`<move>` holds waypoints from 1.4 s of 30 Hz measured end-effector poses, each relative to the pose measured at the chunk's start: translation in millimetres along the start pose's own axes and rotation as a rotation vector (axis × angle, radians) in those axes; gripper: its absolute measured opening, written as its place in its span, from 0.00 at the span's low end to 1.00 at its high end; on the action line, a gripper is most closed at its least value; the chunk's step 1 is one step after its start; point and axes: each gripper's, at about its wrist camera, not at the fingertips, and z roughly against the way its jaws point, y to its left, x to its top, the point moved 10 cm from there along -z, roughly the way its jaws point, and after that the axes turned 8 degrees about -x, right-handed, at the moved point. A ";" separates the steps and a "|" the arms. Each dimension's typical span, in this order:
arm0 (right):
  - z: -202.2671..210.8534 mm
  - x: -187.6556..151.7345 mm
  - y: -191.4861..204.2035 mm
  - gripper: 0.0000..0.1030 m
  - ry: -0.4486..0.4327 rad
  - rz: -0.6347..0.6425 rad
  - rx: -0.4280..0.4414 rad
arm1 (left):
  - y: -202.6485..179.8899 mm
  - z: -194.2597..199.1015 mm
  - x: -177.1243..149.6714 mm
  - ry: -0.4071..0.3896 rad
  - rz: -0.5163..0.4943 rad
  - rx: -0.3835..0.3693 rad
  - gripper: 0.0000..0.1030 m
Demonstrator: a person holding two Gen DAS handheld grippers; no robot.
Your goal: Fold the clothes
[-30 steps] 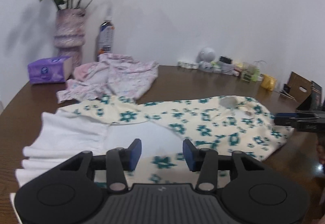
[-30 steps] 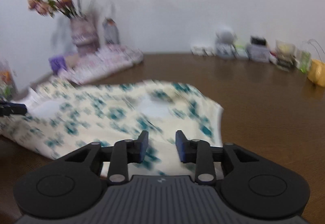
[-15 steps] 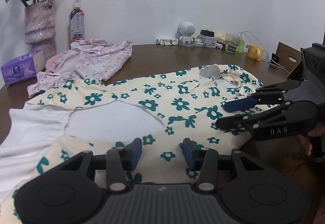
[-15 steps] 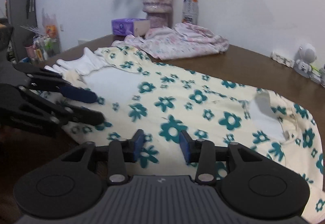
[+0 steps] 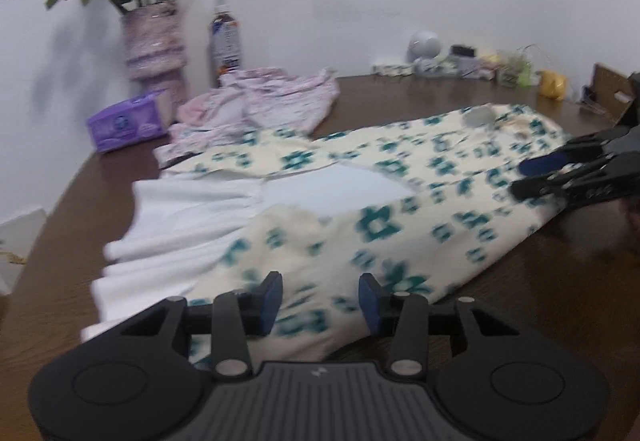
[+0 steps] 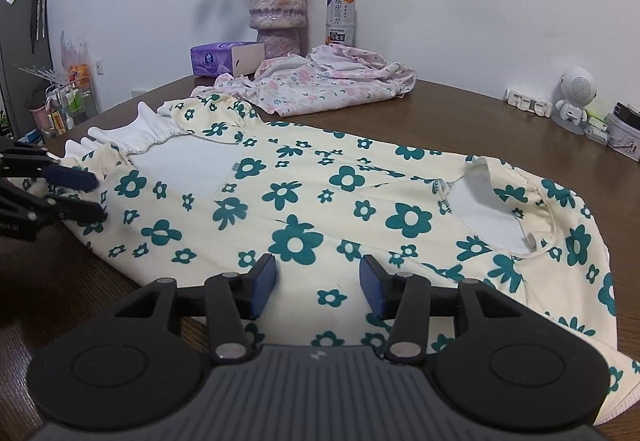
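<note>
A cream dress with teal flowers (image 6: 304,201) and white ruffled trim (image 5: 180,217) lies spread flat on the brown table (image 6: 460,121). My left gripper (image 5: 320,301) hovers open over the dress's near hem, with no cloth pinched between its blue pads. It also shows at the left of the right wrist view, as the left gripper (image 6: 86,197), by the dress's ruffled end. My right gripper (image 6: 318,283) stands open just above the near edge of the dress. From the left wrist view, the right gripper (image 5: 528,177) is at the dress's right end.
A pink floral garment (image 6: 320,85) lies bunched behind the dress. Behind it stand a purple tissue box (image 6: 224,57), a vase of flowers (image 6: 276,9) and a drink bottle (image 6: 340,17). Small items and a white figurine (image 6: 576,101) line the wall at the back right.
My right gripper has swung along the dress to its near edge and its jaws have widened a little. The left view has turned back towards the vase, blurred by the motion.
</note>
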 end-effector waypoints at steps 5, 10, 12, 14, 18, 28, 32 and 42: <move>1.5 -0.8 -0.7 0.46 0.000 0.000 -0.004 | 23.9 14.3 -10.8 -0.032 0.109 -0.004 0.53; 1.5 -0.7 -0.7 0.48 0.000 0.004 -0.008 | 39.8 25.5 -16.1 -0.067 0.174 0.008 0.53; 1.4 -0.7 -0.9 0.48 0.000 0.003 -0.008 | 48.5 30.6 -19.2 -0.080 0.200 0.019 0.53; 1.3 -0.7 -1.1 0.49 0.000 0.002 -0.008 | 56.9 35.5 -23.5 -0.089 0.231 0.021 0.47; 1.4 -0.7 -1.1 0.49 0.000 0.001 -0.008 | 61.7 38.9 -26.9 -0.094 0.215 0.045 0.40; 2.1 -1.4 -0.6 0.49 0.000 -0.001 -0.012 | 41.0 62.8 -10.5 -0.132 0.162 -0.016 0.56; 1.9 -1.1 -0.4 0.49 0.001 -0.002 -0.014 | 15.9 60.4 -15.8 -0.031 0.025 -0.059 0.58; 2.0 -1.5 -0.5 0.49 0.000 0.000 -0.016 | 64.1 50.5 -33.2 0.042 0.042 0.115 0.14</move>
